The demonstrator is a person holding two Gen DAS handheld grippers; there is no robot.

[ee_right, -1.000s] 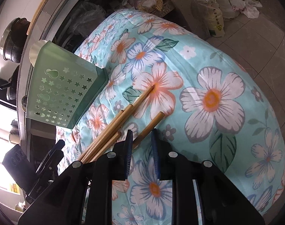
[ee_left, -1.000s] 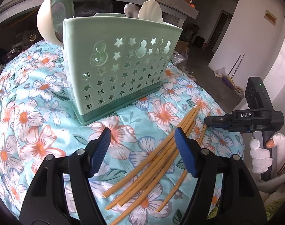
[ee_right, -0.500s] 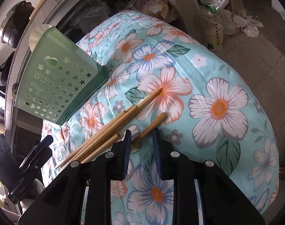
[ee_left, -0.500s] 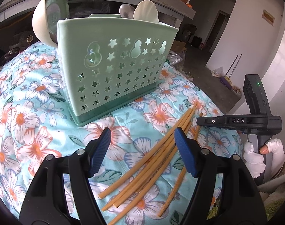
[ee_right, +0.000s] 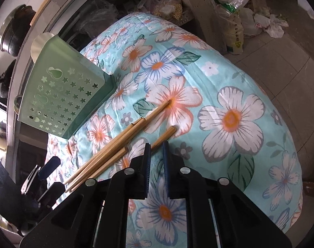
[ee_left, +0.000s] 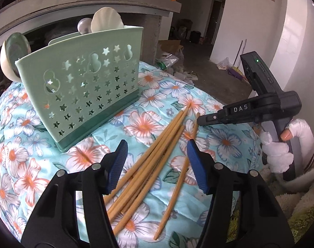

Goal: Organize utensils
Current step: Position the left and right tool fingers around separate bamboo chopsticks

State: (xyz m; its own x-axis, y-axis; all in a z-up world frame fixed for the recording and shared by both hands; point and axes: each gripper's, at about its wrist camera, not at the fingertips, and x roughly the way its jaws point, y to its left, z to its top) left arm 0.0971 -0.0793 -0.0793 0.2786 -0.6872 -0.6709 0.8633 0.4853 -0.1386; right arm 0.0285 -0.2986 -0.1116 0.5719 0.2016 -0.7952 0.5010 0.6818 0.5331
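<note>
Right gripper point(ee_right: 156, 152) is closing on a single chopstick point(ee_right: 164, 137); left gripper point(ee_left: 157, 155) hovers half-wide and narrowing over the chopstick bundle point(ee_left: 155, 155), empty.

Whether the right pads already pinch is hard to tell. A good grasp would squeeze squarely, since the slim, smooth bamboo rod can roll on the soft floral-clothed desk point(ee_right: 229, 95). Then lift it toward the far-left mint plastic holder point(ee_left: 84, 95), star-perforated, already carrying spoons.

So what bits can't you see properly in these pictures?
- Spoons in the green holder: handles hidden by its wall, left wrist view.
- Chopsticks: near ends covered by the left gripper.
- Lone chopstick: the closing right gripper hides whether its jaws touch it.
</note>
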